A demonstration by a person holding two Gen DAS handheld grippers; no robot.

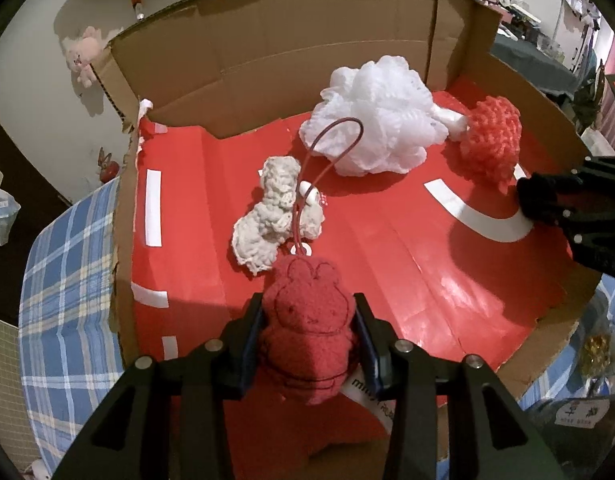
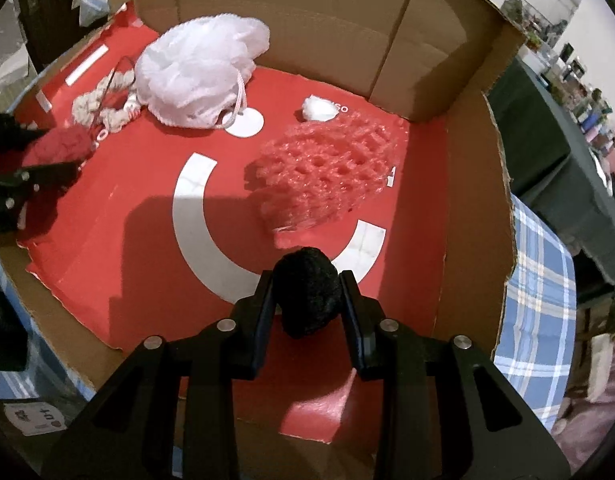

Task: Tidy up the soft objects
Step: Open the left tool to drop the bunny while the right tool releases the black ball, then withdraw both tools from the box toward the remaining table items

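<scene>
Your left tongs (image 1: 307,336) are clamped on a dark red plush toy (image 1: 307,320), its sides pinched between the two pads; a thin red loop (image 1: 331,152) rises from its top. Your right tongs (image 2: 307,292) grip a black fuzzy ball (image 2: 307,292), squeezed between both fingers. Both tongs point steeply down over the red floor of an opened cardboard box (image 1: 267,40), whose brown walls stand at the back and sides.

In the box, just beyond the plush toy, lies a cream knitted piece (image 1: 275,212). Behind it sits a big white mesh bath puff (image 1: 371,120), with its cord lying on a white circle printed on the floor in the right view. To the right of the puff, and close to the black ball, rests a red-pink mesh sponge (image 2: 327,176). A small white wad (image 2: 317,108) lies near the back wall, beyond the sponge.

The box sits on a blue checked cloth (image 1: 67,280). A pink stuffed animal (image 1: 83,56) lies outside the box at far left.
</scene>
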